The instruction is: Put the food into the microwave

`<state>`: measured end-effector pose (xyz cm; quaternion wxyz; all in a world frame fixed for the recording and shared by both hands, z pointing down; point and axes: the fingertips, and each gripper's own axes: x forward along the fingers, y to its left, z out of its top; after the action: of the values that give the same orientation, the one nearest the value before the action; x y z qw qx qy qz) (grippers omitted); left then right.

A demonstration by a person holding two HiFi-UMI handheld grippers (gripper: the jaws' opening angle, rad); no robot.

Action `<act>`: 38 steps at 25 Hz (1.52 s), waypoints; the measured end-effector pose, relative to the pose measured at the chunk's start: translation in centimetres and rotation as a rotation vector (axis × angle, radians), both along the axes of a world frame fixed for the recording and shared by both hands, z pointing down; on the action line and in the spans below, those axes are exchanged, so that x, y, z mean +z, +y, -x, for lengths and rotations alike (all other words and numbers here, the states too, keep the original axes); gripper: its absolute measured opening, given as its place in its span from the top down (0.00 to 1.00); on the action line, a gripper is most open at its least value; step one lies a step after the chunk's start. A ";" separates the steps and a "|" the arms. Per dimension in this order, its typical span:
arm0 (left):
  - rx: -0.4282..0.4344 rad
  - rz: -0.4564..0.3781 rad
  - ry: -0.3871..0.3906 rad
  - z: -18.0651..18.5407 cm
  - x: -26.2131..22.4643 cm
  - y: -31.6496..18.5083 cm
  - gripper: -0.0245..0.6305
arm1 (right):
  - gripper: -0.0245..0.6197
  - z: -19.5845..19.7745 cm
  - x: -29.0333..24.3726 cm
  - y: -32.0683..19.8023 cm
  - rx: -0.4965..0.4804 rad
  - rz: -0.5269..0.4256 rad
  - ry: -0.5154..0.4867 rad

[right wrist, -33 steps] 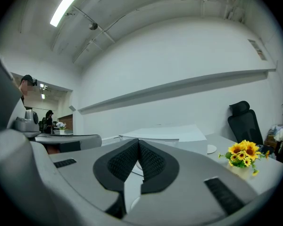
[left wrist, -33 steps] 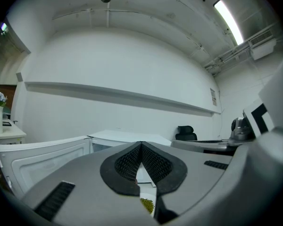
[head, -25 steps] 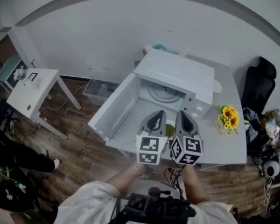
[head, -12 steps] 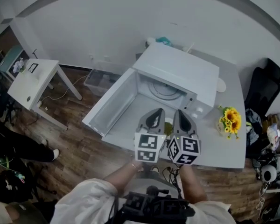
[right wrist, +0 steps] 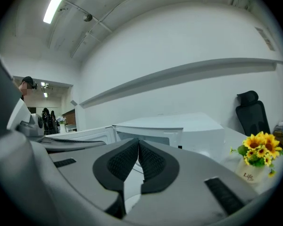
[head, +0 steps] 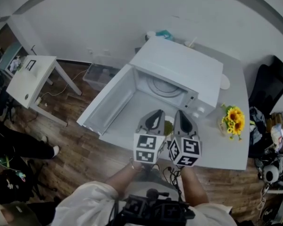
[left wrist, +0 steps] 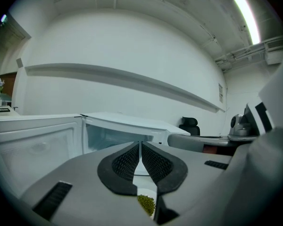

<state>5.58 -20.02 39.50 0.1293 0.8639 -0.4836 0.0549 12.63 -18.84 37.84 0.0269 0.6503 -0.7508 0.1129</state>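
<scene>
A small white square side table (head: 30, 81) is seen at the far left, on the wooden floor (head: 80, 147). A white box-shaped microwave oven (head: 179, 72) stands on a grey table (head: 226, 147). Its door (head: 108, 108) is swung wide open to the left, and the round turntable (head: 166, 87) is visible inside.

In front of the opening, the left gripper (left wrist: 140, 147) is shown with its pads pressed together on the thin rim of a white bowl of green food (left wrist: 146, 204). The bowl is located between the two grippers, over the table and just outside the oven cavity. The right gripper (right wrist: 138, 147) is positioned just beside the left one. Its jaws are opening, with the bowl's white rim between them.

A pot of yellow sunflowers (head: 232, 119) is placed to the right of the microwave. A black chair (head: 269, 81) is seen further right.
</scene>
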 end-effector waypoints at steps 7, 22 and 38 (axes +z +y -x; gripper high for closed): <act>0.023 0.100 -0.028 -0.6 5.3 0.3 0.80 | 0.81 -1.2 5.8 0.0 0.016 0.118 -0.051; -0.042 0.368 -0.102 1.2 19.9 -0.4 0.80 | 0.78 -5.5 19.6 1.5 0.130 0.373 -0.034; -0.082 0.526 -0.118 1.2 24.9 0.3 0.80 | 0.82 -6.2 24.9 2.2 0.155 0.523 -0.038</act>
<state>4.33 -19.71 64.40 0.3232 0.7755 -0.4941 0.2236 18.85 -16.66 62.79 0.1711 0.6747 -0.6443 0.3169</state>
